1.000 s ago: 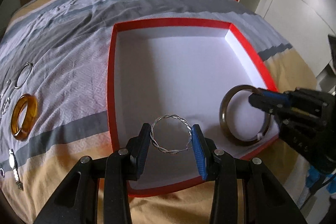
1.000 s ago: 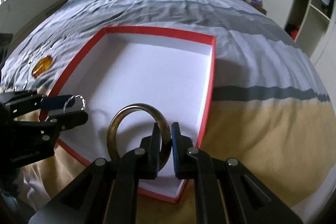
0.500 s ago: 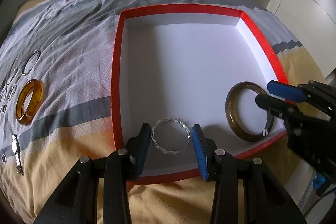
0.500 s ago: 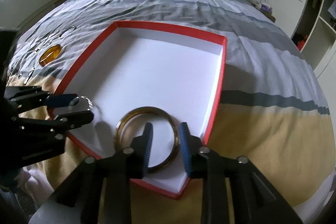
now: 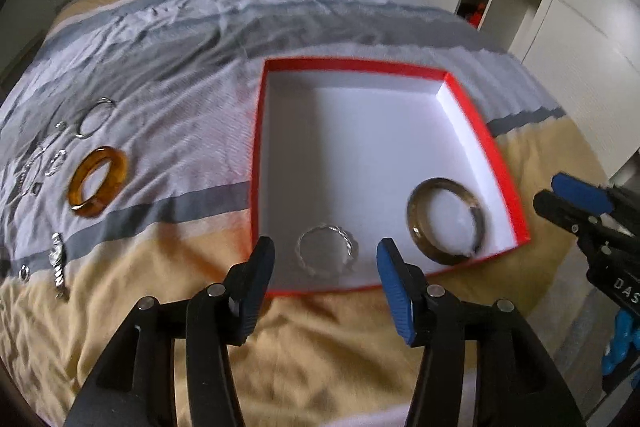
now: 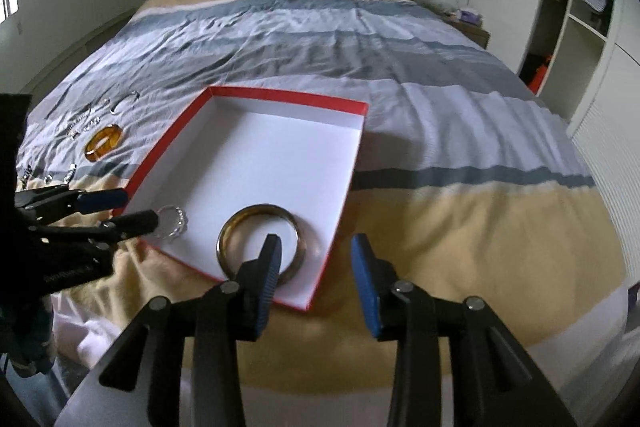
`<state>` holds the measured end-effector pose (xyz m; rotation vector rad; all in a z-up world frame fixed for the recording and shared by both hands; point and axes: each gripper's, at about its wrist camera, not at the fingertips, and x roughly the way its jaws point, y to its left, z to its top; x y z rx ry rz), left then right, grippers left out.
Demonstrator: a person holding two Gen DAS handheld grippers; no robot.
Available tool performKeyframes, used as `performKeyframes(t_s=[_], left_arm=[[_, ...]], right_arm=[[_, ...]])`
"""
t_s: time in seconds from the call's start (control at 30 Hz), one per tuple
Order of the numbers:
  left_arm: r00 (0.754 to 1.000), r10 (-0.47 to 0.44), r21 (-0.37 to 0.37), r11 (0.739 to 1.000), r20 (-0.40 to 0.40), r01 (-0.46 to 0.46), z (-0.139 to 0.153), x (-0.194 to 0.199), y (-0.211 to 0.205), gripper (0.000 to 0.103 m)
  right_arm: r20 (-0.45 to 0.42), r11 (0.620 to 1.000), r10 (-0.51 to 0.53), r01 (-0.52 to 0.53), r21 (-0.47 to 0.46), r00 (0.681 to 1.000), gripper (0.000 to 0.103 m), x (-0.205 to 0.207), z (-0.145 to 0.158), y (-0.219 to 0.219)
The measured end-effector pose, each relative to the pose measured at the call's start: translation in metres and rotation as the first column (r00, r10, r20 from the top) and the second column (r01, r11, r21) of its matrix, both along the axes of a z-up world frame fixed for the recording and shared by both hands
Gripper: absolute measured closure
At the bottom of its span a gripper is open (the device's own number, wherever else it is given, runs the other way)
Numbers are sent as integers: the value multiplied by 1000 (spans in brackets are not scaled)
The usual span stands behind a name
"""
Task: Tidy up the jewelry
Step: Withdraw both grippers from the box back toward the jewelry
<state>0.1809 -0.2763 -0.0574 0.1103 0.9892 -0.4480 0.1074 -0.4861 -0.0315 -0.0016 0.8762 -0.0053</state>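
- The left gripper (image 5: 325, 269) hangs over the near edge of the red box (image 5: 508, 179), its jaws spread wide and gripping nothing.
- The twisted silver bangle (image 5: 326, 254) lies flat on the white floor of the box, in the near left corner, seen between the two spread fingers (image 5: 256, 279) but touching neither.
- The right gripper (image 6: 316, 265) is likewise released, jaws wide apart and empty, poised over the near right corner of the box (image 6: 340, 187).
- The dark bronze bangle (image 6: 264, 243) lies flat on the box floor near that corner; the left finger of the right gripper overlaps its near rim in the right wrist view, the other finger stands outside the box wall over the bedspread (image 6: 460, 155).
- In the left wrist view the bronze bangle (image 5: 446, 221) sits to the right of the silver one, the two well apart, and the right gripper (image 5: 568, 195) shows just beyond the box's right wall.
- Against half a second ago, both grippers have opened further and drawn back from the box; a second ago the left pinched the silver bangle upright and the right clamped the bronze one on edge, and now both bangles rest flat.
- Out on the bedspread, left of the box, lie an amber bangle (image 5: 98, 181), a thin silver ring (image 5: 94, 117), a short chain piece (image 5: 58, 265) and other small silver items too blurred to name.
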Motion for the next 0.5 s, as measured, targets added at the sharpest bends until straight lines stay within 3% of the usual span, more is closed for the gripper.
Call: performKeyframes(t_s=[0.23, 0.5], left_arm=[[999, 21, 25, 999, 32, -22, 42, -48, 32, 48], [984, 117, 34, 992, 136, -122, 95, -116, 102, 32]], right_arm=[[59, 999, -7, 5, 32, 998, 68, -50, 39, 24], [175, 999, 49, -49, -1, 983, 68, -116, 103, 77]])
